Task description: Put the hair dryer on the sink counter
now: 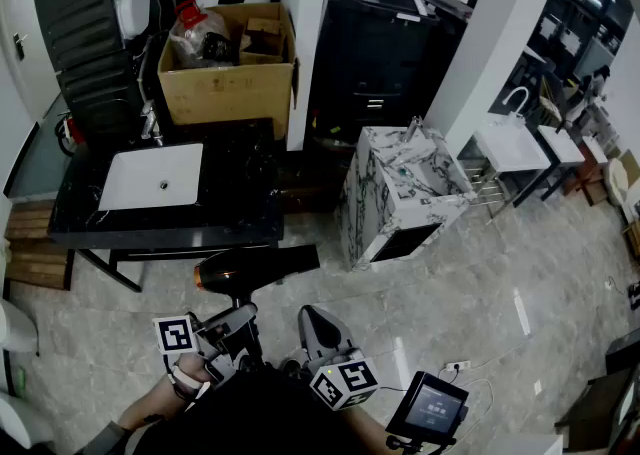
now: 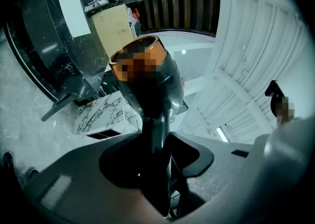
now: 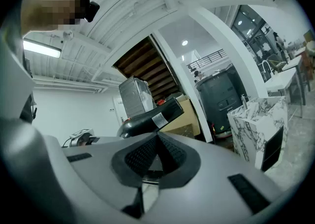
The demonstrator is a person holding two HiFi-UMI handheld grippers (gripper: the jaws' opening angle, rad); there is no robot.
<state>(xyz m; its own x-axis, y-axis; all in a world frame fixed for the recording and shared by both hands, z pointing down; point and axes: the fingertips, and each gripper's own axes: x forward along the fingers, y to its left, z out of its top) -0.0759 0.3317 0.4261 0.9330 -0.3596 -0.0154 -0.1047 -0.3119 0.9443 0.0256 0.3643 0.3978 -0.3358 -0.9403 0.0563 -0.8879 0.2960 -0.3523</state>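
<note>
The hair dryer is held up by the left tool, whose jaws are clamped on its handle. In the left gripper view the dark handle runs down into the left tool and fills the gap between the two grey jaws, with the hair dryer body rising above them toward the upper middle of the frame, its copper-rimmed end facing the camera.

In the head view the body lies crosswise in the lower middle of the picture, copper end to the left and black nozzle to the right. It hangs over the pale stone floor, just below the near edge of the black table, and does not touch it. The table's white basin sits at the left of the frame, with a cardboard box above it. A marbled pedestal stands to the right of centre.

The right tool sits beside the left one at the bottom of the head view and is apart from the dryer. In its own view the right tool has its ribbed pads together with nothing between them, and the hair dryer shows just above the jaws.

The lower end of the handle is buried inside the left jaws. In the head view the handle blends into the dark clothing below it. The face of the dryer's copper end cannot be made out, and both arms are cut off by the bottom edge.
</note>
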